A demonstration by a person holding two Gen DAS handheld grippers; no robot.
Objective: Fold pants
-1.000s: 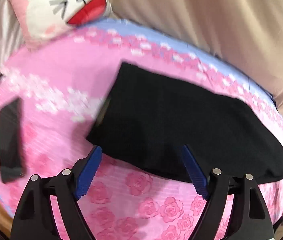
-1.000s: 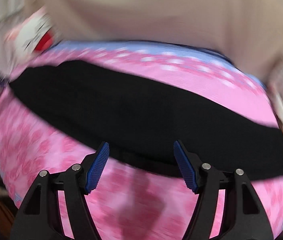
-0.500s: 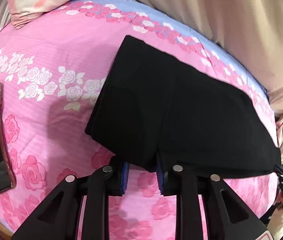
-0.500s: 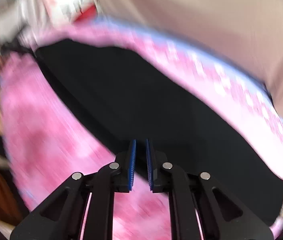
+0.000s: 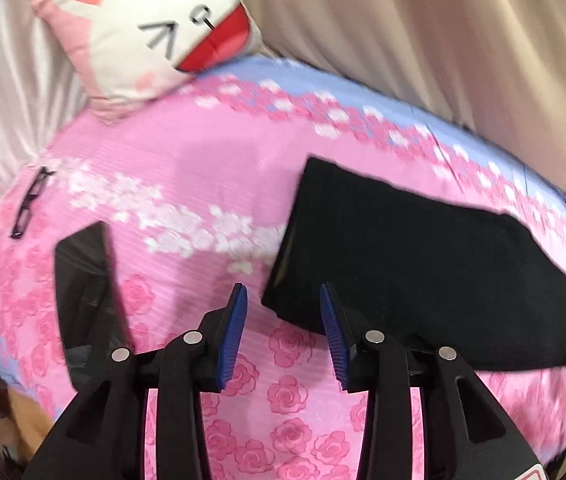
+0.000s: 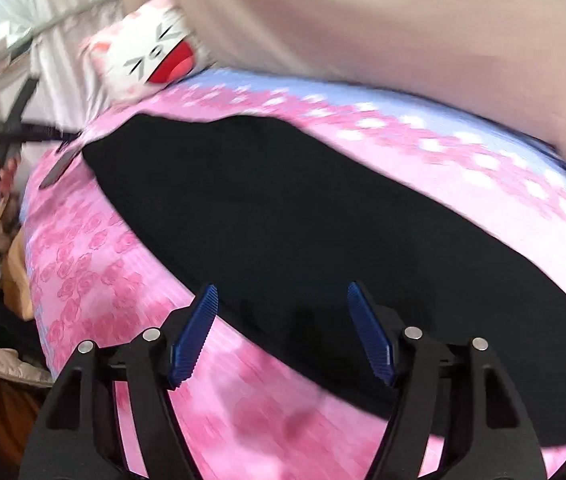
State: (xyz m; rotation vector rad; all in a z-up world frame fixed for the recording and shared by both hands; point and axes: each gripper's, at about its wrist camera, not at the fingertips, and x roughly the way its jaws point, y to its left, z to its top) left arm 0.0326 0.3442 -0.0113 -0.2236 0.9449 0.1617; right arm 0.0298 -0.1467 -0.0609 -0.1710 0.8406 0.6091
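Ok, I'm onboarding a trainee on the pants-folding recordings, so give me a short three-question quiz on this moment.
1. True or false: the left gripper is clamped on the black pants.
2. What lies on the pink bedsheet left of the pants: A) a dark phone B) a mug C) a book?
3. Fill in: the right gripper has its jaws ____.

Key: 1 false, both jaws stand apart; 2 A; 3 open.
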